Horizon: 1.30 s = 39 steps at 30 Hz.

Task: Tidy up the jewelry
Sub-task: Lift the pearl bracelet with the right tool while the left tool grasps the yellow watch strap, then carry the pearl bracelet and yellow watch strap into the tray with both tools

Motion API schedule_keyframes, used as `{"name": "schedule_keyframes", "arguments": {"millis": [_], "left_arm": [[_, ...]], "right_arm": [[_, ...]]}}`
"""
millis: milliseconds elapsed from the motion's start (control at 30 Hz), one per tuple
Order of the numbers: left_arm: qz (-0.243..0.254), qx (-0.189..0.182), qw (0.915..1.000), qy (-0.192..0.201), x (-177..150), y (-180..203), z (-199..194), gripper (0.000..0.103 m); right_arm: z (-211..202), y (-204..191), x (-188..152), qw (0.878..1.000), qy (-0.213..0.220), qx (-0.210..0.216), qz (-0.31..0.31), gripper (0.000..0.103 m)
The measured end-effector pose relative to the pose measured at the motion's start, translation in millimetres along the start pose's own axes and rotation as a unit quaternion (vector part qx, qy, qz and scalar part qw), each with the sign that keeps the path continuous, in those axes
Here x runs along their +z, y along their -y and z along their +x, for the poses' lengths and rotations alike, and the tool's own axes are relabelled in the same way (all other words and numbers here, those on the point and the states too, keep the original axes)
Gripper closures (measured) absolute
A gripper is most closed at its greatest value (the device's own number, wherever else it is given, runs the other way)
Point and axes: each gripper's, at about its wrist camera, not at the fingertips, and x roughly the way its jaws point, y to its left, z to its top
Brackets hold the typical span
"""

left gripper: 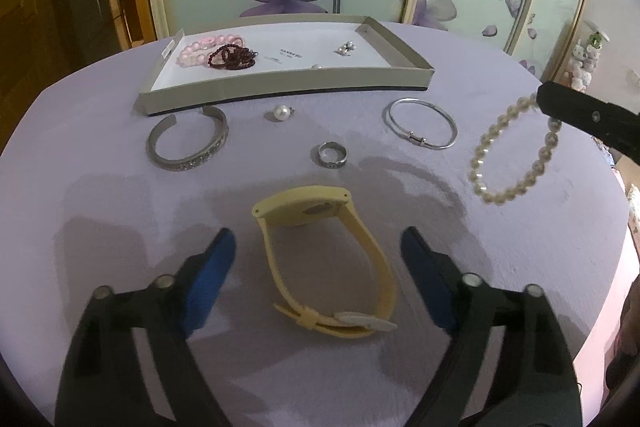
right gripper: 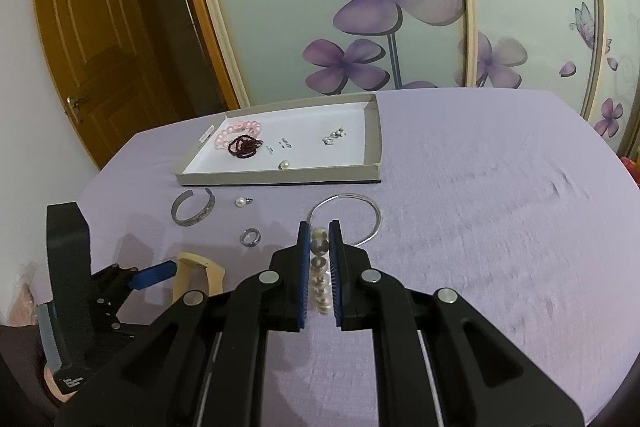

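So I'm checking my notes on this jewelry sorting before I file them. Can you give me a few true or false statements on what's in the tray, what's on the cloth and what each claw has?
1. The right claw is shut on the pearl bracelet. True.
2. The yellow watch lies in the tray. False: it lies on the purple cloth, between the left claw's open fingers.
3. The dark red bead bracelet is in the tray. True.
4. The thin silver bangle is in the tray. False: it lies on the cloth in front of the tray.
5. The left claw grips the silver ring. False: the ring lies untouched on the cloth.
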Motion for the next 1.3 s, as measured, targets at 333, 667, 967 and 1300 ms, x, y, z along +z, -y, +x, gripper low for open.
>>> {"name": "schedule_keyframes", "arguments": {"millis": [333,667,967,1300], "left_arm": [[-0.005,-0.011,0.9999,0.001,-0.7,-12.0,-3.1,0.062],[-0.007,0.007,0.9997,0.02,0.8,-40.6,-20.8,0.064],[-0.011,0.013,0.9993,0.034,4.3,-55.8,-31.0,0.064],[-0.017,0.011,0.9987,0.046,10.5,-64.1,-38.2,0.064]], "right_arm": [[1.0,-3.2,1.5,1.0,-0.001,0.004,-0.002,0.093],[2.9,-10.3,4.7,1.0,0.002,0.009,-0.007,0.093],[4.8,-18.8,6.7,1.0,0.002,0.014,-0.013,0.093],[5.2,-24.5,19.0,1.0,0.014,0.013,-0.021,0.093]]}}
